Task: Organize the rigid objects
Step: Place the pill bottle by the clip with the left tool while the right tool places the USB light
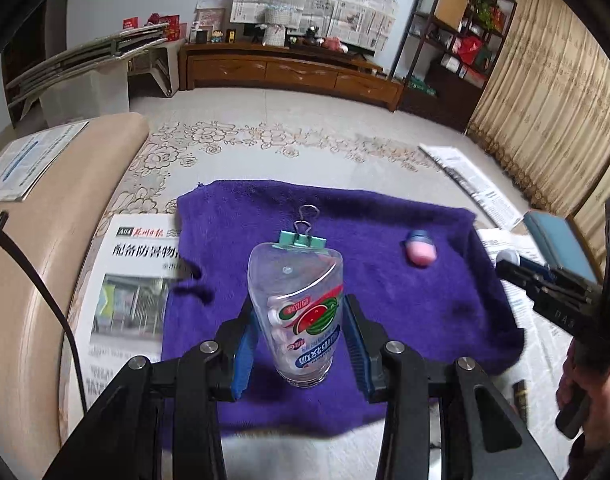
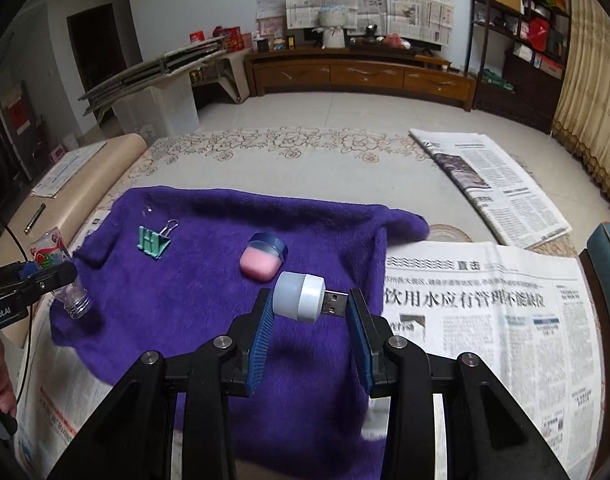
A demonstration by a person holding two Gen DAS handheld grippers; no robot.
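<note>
Left wrist view: the left gripper clamps one clear plastic bottle between its blue pads, the bottle upside down with its threaded neck toward the camera. Its label shows a watermelon slice and blue and red Chinese characters, inverted and too distorted to read. Just beyond the bottle, one green binder clip lies on the purple towel, and to the right, well apart, one small pink jar with a blue lid. Left of the towel one newspaper carries "A04" and a headline beginning "配备防暑物". At the far right the right gripper shows side-on.

Right wrist view: the right gripper holds one small white USB lamp lengthwise between its fingers, dome against the left pad, metal plug against the right. Farther on the purple towel lie the pink jar near the middle and the binder clip to the left. At the left edge the left gripper, its body printed "nRobot.AI", grips the bottle, neck down on the towel. Right of the towel, a near newspaper reads "直击" and "饮用水应有管理不能缺位"; a second, folded paper lies farther off.
</note>
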